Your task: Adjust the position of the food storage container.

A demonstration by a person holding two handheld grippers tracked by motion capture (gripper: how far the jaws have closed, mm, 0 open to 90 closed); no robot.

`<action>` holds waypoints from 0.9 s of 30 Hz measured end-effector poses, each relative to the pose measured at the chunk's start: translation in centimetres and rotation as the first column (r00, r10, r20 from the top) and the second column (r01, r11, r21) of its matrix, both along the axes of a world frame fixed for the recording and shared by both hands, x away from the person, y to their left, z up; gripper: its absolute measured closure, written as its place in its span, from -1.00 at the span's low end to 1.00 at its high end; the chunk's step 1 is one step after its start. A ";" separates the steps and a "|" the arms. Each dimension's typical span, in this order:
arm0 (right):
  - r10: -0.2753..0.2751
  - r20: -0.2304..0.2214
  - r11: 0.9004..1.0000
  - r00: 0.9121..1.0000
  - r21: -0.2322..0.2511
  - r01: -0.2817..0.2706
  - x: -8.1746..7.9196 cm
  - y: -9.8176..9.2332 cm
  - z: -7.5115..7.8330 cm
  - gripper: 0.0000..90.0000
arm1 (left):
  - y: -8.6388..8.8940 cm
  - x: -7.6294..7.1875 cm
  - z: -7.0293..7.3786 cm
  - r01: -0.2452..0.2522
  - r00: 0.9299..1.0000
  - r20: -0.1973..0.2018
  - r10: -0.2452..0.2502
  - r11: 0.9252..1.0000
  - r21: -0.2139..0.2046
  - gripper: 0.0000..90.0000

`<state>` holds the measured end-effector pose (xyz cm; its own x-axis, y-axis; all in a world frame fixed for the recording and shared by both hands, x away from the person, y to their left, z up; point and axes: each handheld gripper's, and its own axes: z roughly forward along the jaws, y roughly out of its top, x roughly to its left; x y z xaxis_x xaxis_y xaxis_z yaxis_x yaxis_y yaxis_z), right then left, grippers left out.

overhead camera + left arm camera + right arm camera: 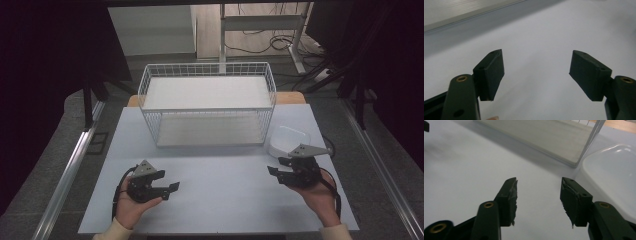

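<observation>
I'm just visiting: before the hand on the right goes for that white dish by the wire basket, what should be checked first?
1. Right gripper empty, jaws apart: ok.
2. Left gripper empty, jaws apart, out of the way: ok.
3. White dish free of the wire basket: cannot tell; they look very close.
4. Dish lying flat on the table: ok.
5. Anything inside the dish: cannot tell.
6. Table between right gripper and dish bare: ok.

White dish cut off at right edge
</observation>
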<state>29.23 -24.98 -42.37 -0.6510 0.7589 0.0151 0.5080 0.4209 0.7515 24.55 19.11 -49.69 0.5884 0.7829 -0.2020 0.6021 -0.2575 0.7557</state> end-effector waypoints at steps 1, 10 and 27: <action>-0.006 -0.002 1.000 1.000 0.000 0.006 0.4 -0.1 0.3 0.11 | 0.0 0.0 0.0 -0.002 1.000 0.000 0.002 1.000 0.004 -0.39; -0.051 -0.026 0.998 0.998 -0.037 0.050 4.6 -0.9 2.1 0.37 | 0.0 -0.1 0.0 -0.009 1.000 0.007 0.009 1.000 0.018 -0.39; -0.101 -0.060 0.988 0.993 -0.122 0.093 13.1 -3.4 2.2 1.00 | -0.3 0.0 -0.2 0.000 1.000 -0.022 0.000 1.000 -0.012 -0.39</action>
<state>42.31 -28.35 -40.20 -0.5746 0.8175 -0.0389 0.5975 0.4514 0.6628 24.50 18.78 -49.90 0.5838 0.7803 -0.2245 0.6184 -0.2482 0.7456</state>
